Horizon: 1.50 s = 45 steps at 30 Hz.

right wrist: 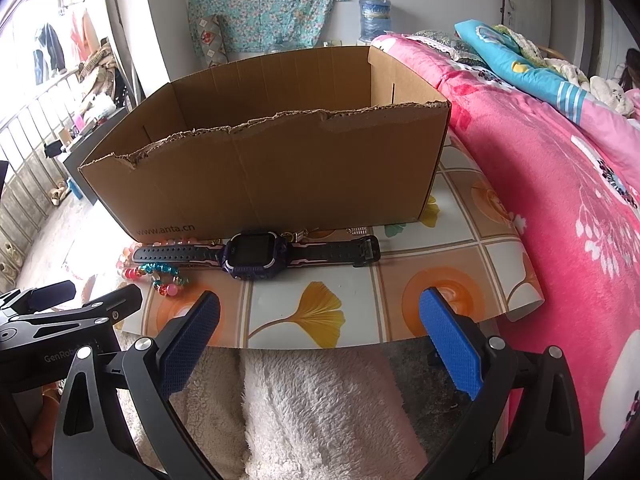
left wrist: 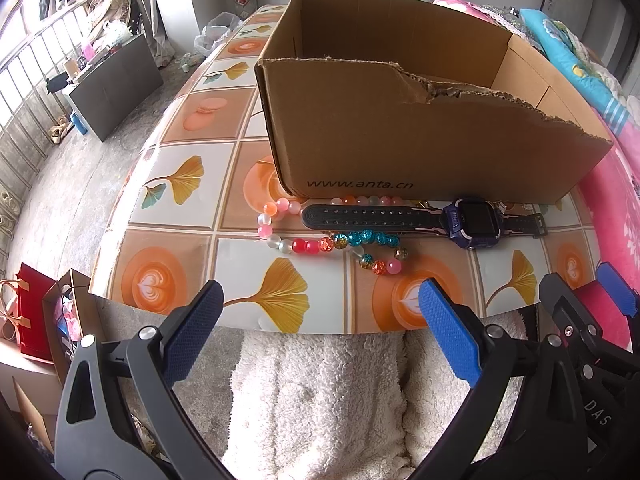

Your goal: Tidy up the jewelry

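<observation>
On the table: your table [left wrist: 188, 220] wears a tiled cloth of ginkgo leaves and coffee cups, and everything for the job sits on it.
Box: the cardboard box [left wrist: 400, 136] stands open-topped toward the far side, its near wall torn ragged along the top edge; the right wrist view shows the same box [right wrist: 280, 176] from the other angle.
Watch: the watch [left wrist: 466, 218] lies flat just in front of the box, strap stretched out left and right, screen up; from your right gripper it lies straight ahead [right wrist: 256, 256].
Large bracelet: the pink and white bead bracelet [left wrist: 276, 222] loops under the left end of the strap, its far side close against the box.
Small bracelet: the teal and orange bead bracelet [left wrist: 370, 246] lies just in front of the strap, touching the larger one.
Left gripper: your left gripper [left wrist: 318, 328] hangs short of the table's near edge, jaws spread wide, holding nothing.
Right gripper: your right gripper [right wrist: 320, 332] sits at the same edge, jaws equally wide apart, also holding nothing.
Below: a fluffy white blanket [left wrist: 320, 400] lies under both grippers.
Right side: a pink flowered quilt [right wrist: 560, 200] lies beside the table.
</observation>
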Each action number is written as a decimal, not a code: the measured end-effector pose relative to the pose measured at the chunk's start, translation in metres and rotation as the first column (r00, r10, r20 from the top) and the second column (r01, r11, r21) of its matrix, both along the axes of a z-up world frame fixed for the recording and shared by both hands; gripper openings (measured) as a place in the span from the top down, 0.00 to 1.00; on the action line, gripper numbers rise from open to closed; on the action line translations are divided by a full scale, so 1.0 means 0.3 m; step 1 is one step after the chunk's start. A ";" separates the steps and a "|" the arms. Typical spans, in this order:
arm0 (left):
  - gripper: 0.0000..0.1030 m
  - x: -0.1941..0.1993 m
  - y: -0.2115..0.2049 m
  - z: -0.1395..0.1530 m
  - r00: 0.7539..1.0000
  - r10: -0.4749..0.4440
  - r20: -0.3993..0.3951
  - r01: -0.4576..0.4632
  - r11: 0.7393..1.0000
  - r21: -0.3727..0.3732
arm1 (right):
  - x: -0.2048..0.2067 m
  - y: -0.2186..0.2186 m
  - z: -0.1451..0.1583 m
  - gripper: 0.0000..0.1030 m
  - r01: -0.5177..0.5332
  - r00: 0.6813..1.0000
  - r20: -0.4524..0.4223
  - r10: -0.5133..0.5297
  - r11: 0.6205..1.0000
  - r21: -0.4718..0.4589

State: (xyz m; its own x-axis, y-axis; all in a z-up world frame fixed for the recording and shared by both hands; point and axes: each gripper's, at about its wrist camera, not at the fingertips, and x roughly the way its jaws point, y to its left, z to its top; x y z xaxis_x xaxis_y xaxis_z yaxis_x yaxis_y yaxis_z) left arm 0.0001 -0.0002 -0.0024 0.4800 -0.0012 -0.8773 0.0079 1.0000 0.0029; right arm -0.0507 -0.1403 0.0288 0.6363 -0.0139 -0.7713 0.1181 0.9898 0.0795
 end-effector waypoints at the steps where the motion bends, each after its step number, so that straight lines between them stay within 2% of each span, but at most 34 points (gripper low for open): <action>1: 0.08 0.000 0.000 0.000 1.000 0.000 0.000 0.000 1.000 0.000 | 0.000 0.000 0.000 0.05 0.000 1.000 0.000 0.000 1.000 0.000; 45: 0.08 0.000 0.032 -0.017 1.000 0.006 0.011 -0.006 1.000 -0.002 | 0.003 -0.003 0.001 0.05 0.005 1.000 -0.005 -0.005 1.000 0.010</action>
State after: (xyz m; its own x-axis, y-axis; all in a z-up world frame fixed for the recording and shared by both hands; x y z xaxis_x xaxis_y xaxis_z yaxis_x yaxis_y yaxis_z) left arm -0.0001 0.0093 -0.0073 0.4894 -0.0002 -0.8720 0.0018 1.0000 0.0008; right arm -0.0499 -0.1413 0.0292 0.6326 -0.0096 -0.7744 0.1234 0.9884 0.0886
